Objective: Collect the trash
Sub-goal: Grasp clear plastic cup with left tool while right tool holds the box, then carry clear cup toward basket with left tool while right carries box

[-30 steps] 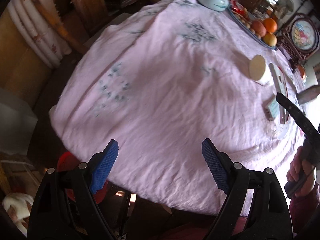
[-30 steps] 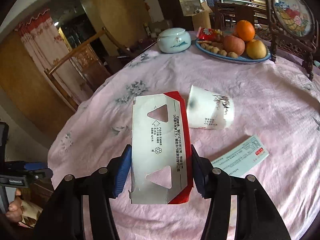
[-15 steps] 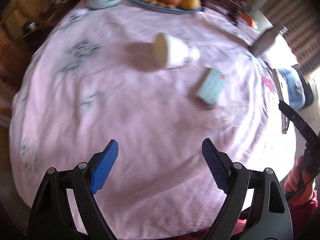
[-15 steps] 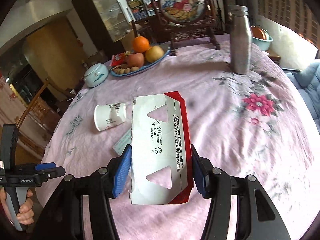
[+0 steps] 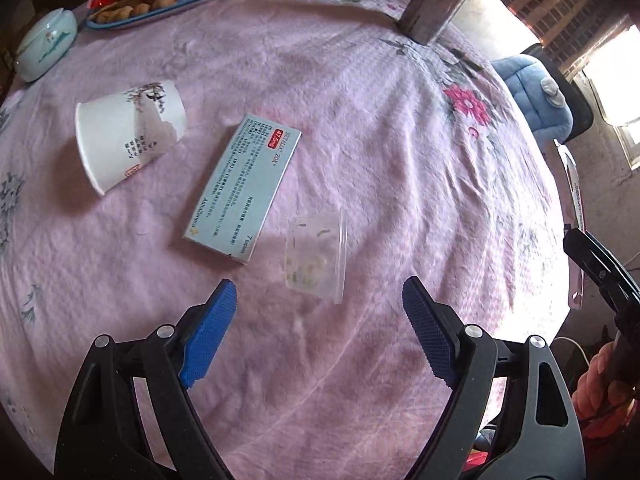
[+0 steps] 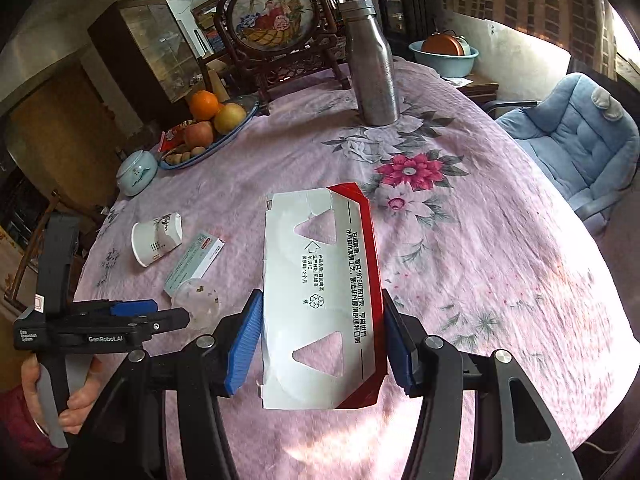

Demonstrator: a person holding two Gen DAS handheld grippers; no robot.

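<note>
My left gripper (image 5: pixel 318 320) is open and empty, just above the pink tablecloth. A clear plastic cup (image 5: pixel 316 254) lies on its side right ahead of it. A pale blue medicine box (image 5: pixel 244 186) lies beyond, and a white paper cup (image 5: pixel 128 132) lies tipped over at the left. My right gripper (image 6: pixel 322 336) is shut on a flattened white and red carton (image 6: pixel 320 292), held above the table. The right wrist view also shows the paper cup (image 6: pixel 156 238), the box (image 6: pixel 194 262), the clear cup (image 6: pixel 198 302) and the left gripper (image 6: pixel 132 312).
A steel bottle (image 6: pixel 372 68) stands at the far side beside a framed embroidery stand (image 6: pixel 272 24). A fruit plate (image 6: pixel 208 128) and a lidded ceramic jar (image 6: pixel 136 172) sit at the far left. A blue padded chair (image 6: pixel 568 136) stands off the table's right edge.
My left gripper swung right across the table and came down close to the clear cup, box and paper cup. My right gripper turned right, still holding the carton.
</note>
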